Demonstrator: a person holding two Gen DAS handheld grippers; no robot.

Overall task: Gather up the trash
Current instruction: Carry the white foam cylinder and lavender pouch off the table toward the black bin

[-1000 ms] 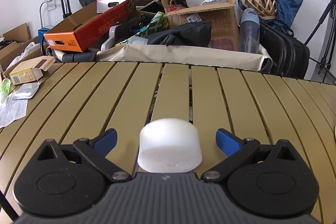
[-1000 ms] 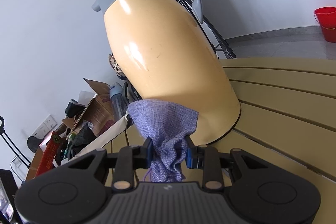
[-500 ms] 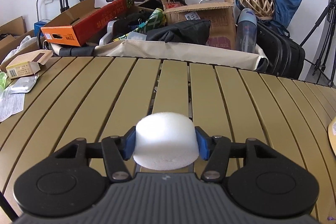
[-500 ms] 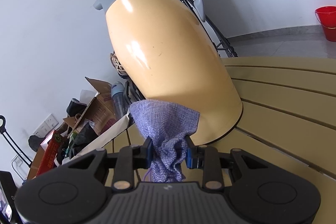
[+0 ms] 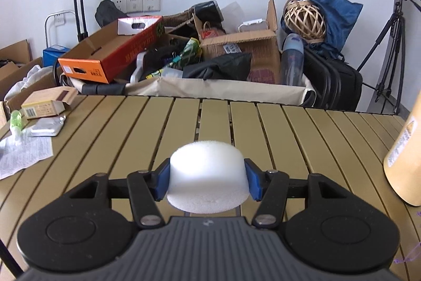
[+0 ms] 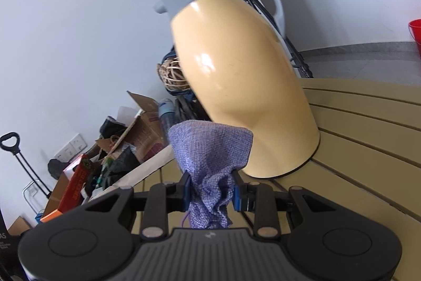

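Slatted table [image 5: 276,128]: olive-tan, landmark for all positions.
Thermos jug [image 6: 236,65]: yellow body, grey collar and handle, upright on table; label on its side too blurred to read.
Purple mesh bag [image 6: 210,149]: woven, crumpled, just in front of jug base, pinched at its neck by right gripper [image 6: 211,191].
White foam puck [image 5: 208,175]: round, porous, lifted above table centre, clamped between blue pads of left gripper [image 5: 208,182].
Printed leaflet [image 5: 23,154] at table's left edge: text illegible.
Change versus one second earlier: left jaws, then spread beside puck, now closed on it; right grip unchanged.
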